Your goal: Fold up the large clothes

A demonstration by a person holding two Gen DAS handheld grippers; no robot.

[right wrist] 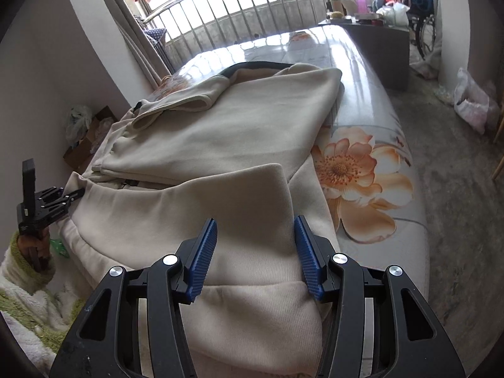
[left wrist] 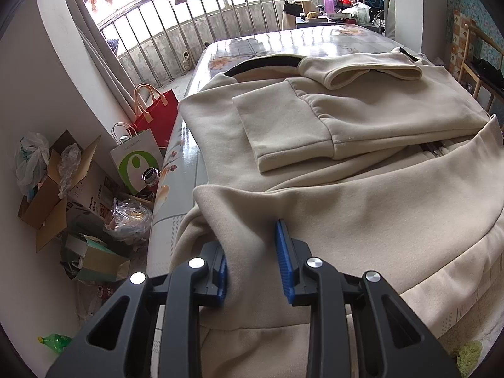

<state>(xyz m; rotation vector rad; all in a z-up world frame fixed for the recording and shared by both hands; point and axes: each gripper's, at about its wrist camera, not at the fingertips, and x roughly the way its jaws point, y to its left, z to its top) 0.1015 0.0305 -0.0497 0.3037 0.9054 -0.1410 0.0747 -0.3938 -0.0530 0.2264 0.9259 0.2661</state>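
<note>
A big cream hoodie (left wrist: 362,163) lies spread on a shiny table (left wrist: 283,42) with flowers printed on it. Both sleeves are folded in across the middle. One cuff (left wrist: 359,74) sits near the top, at about 12 o'clock in the left wrist view. The black-edged hood lies at the far end.

The left gripper (left wrist: 252,258) pinches a raised ridge of the cloth near the bottom hem, at 6 o'clock in its own view. Its blue pads press the fabric from both sides.

The right gripper (right wrist: 255,252) stands about half spread over the other side of the hem. Thick cloth lies between its fingers. The pads seem just beside the fabric, so it is hard to tell if they squeeze it yet.

The hoodie looks thick, soft and floppy. It is likely a bit heavy for cloth, and it will sag and bunch if held at only one spot. It is not slippery and will not break. The best place to hold is the hem (right wrist: 252,286), one gripper near each bottom corner, taking all the layers at once. Then the bottom half could be lifted toward the hood at 12 o'clock.
</note>
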